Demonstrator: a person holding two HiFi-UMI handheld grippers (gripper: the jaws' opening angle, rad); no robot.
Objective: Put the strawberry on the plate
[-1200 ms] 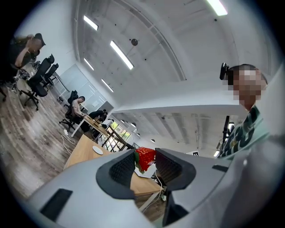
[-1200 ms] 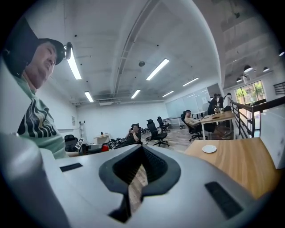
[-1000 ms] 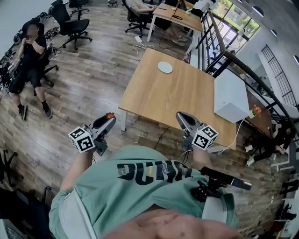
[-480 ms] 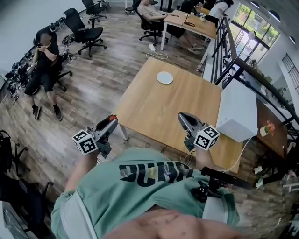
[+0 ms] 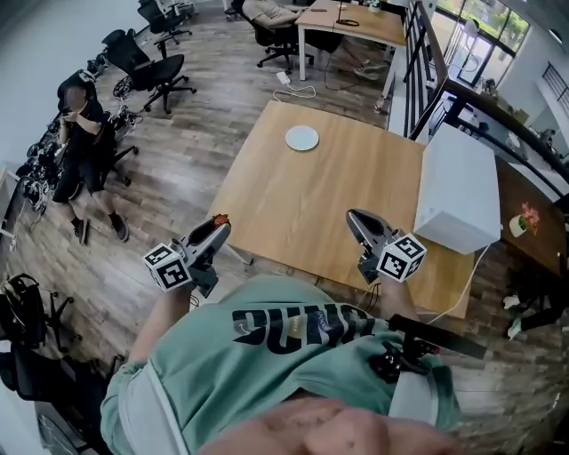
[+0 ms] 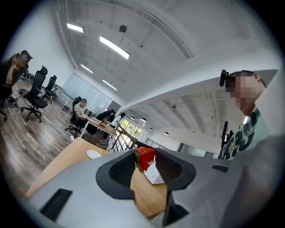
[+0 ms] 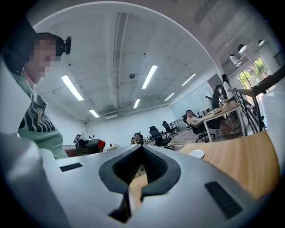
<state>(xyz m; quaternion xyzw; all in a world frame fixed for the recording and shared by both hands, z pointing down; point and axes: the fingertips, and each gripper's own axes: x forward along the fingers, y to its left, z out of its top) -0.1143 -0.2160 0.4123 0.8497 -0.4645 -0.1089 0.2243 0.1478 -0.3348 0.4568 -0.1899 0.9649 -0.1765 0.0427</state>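
I count one strawberry [image 6: 144, 156], one plate [image 5: 301, 138], one white box [image 5: 458, 191]. Two tables: near table [image 5: 293, 204], far table [image 5: 342, 22]. Two grippers: left gripper [image 5: 217, 229], right gripper [image 5: 357, 220].

Matt light wood table [image 5: 311, 204], smooth white plate [image 5: 301, 138], worn wood-plank floor [image 5: 196, 151], dimpled red strawberry [image 6: 145, 156]

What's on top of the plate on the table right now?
Nothing shows on the plate; its white top looks bare and nothing covers it. The strawberry is clamped in the left gripper, by the table's near corner.
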